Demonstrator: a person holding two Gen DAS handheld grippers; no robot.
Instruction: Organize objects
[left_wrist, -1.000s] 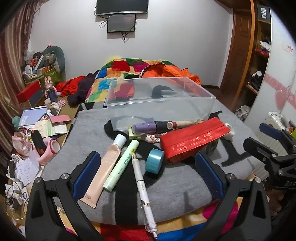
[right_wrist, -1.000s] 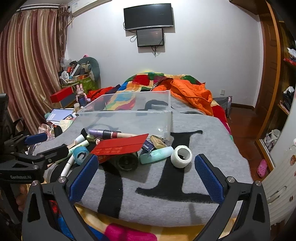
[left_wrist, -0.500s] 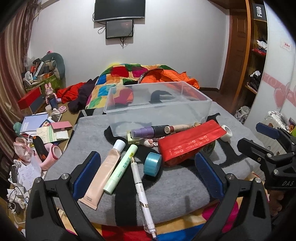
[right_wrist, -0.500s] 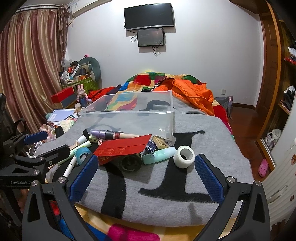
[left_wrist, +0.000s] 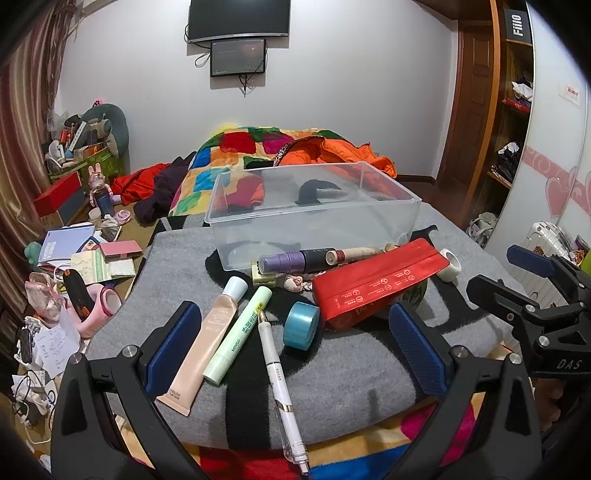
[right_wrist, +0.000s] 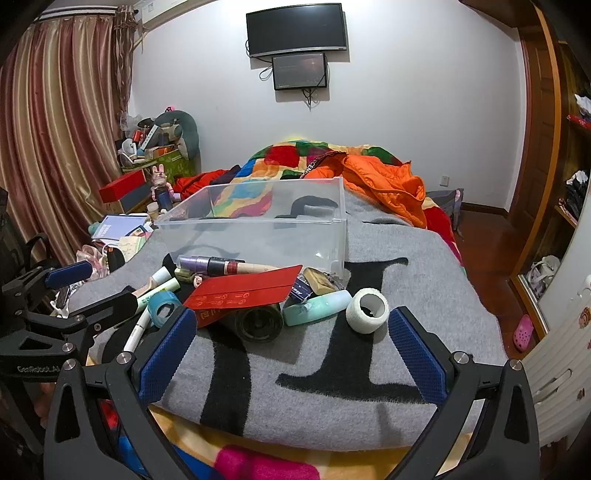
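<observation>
Sitting on the grey blanket (left_wrist: 184, 266), the clear plastic box (left_wrist: 314, 210) holds nothing. Tubes, a pen (left_wrist: 277, 373), blue tape (left_wrist: 301, 325) and a red packet (left_wrist: 376, 280) lie scattered just before it. Left gripper (left_wrist: 295, 339) and right gripper (right_wrist: 291, 347) both gape wide, empty.

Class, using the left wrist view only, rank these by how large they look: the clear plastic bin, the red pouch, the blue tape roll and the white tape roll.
1. Clear plastic bin
2. Red pouch
3. Blue tape roll
4. White tape roll

The two tape rolls are unsure: the white one lies farther from the camera and is partly hidden by the pouch.
</observation>
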